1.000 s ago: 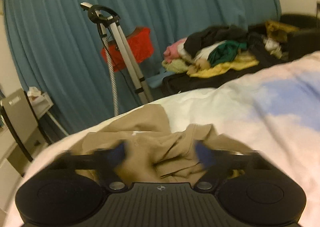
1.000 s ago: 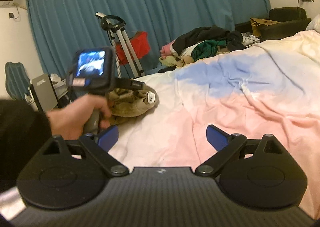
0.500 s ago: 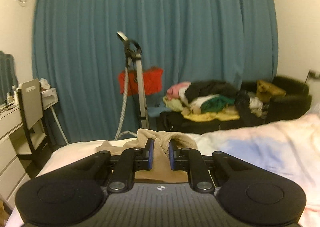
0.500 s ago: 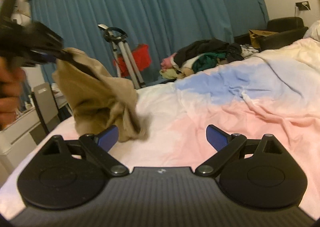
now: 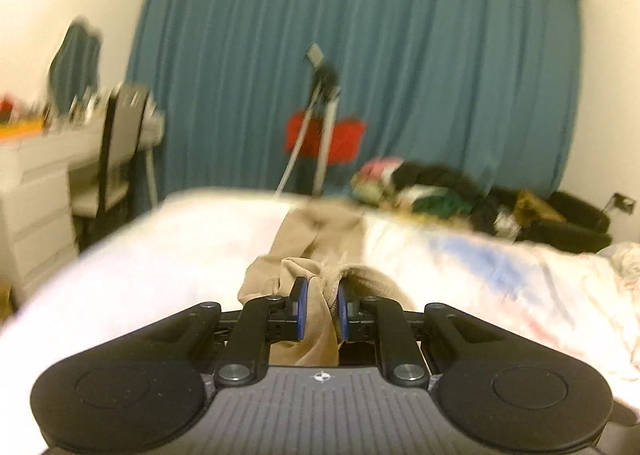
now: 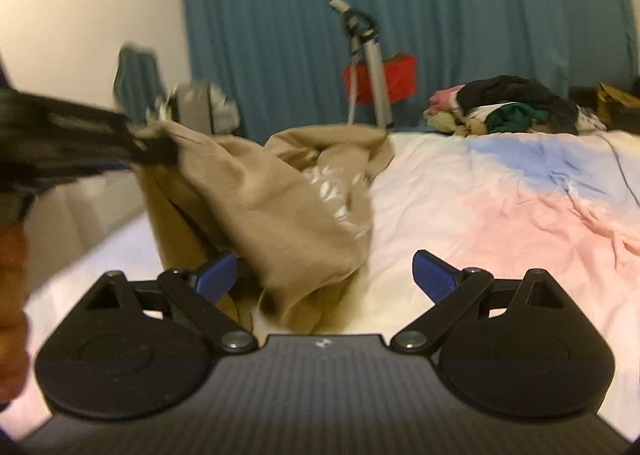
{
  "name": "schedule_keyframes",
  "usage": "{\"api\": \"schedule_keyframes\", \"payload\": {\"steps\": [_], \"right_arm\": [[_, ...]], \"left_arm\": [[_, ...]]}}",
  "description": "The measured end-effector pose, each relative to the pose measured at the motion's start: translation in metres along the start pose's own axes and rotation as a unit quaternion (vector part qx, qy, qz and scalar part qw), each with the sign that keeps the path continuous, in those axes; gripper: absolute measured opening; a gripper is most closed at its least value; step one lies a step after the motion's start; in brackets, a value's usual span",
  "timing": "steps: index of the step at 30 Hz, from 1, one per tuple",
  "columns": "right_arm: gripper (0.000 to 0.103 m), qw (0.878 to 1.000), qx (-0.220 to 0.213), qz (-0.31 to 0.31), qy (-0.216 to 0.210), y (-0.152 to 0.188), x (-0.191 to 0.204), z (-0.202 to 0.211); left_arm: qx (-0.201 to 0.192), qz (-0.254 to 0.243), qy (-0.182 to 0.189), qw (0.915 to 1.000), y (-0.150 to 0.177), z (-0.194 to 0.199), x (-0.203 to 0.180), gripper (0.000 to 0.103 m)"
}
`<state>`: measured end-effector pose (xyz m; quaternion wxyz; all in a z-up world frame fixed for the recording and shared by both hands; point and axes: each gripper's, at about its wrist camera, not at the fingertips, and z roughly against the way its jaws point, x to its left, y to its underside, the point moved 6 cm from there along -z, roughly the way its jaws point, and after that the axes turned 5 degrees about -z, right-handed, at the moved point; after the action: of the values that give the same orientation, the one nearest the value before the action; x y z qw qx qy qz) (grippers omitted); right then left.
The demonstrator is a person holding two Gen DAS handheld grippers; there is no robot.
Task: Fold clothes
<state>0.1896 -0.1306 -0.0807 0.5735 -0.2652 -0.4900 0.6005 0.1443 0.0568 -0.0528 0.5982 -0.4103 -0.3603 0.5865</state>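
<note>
A tan garment (image 6: pixel 276 195) with a white print hangs bunched over the bed (image 6: pixel 500 215). My left gripper (image 5: pixel 319 309) is shut on a fold of the tan garment (image 5: pixel 320 251) and holds it lifted; the left gripper also shows blurred at the left of the right wrist view (image 6: pixel 148 147). The garment's lower part trails on the bedcover. My right gripper (image 6: pixel 324 275) is open and empty, low over the bed, with the hanging cloth just in front of its left fingertip (image 6: pixel 214 275).
The bedcover is white, pink and blue. A pile of mixed clothes (image 6: pixel 500 103) lies at the far side. A garment steamer stand (image 6: pixel 368 67) with a red item (image 6: pixel 384 77) stands before the blue curtain. A chair and white desk (image 5: pixel 48 175) are at left.
My left gripper closed on the tan garment, lifted it off the bed and carried it towards me and the right gripper. The right gripper stayed open.
</note>
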Motion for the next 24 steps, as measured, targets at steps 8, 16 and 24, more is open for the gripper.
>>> {"api": "schedule_keyframes", "payload": {"steps": [8,16,24], "right_arm": [[0.096,0.998,0.050,-0.021,0.033,0.021,-0.011,-0.037],[0.096,0.995,0.065,-0.039,0.065,0.030,-0.030,-0.068],[0.096,0.992,0.077,-0.059,0.077,0.030,-0.039,-0.082]], "left_arm": [[0.064,0.036,-0.014,0.9972,0.019,-0.005,0.051,0.066],[0.062,0.040,0.013,0.9972,-0.037,0.047,0.055,0.103],[0.009,0.039,0.011,0.9991,-0.091,0.094,0.040,0.103]]}}
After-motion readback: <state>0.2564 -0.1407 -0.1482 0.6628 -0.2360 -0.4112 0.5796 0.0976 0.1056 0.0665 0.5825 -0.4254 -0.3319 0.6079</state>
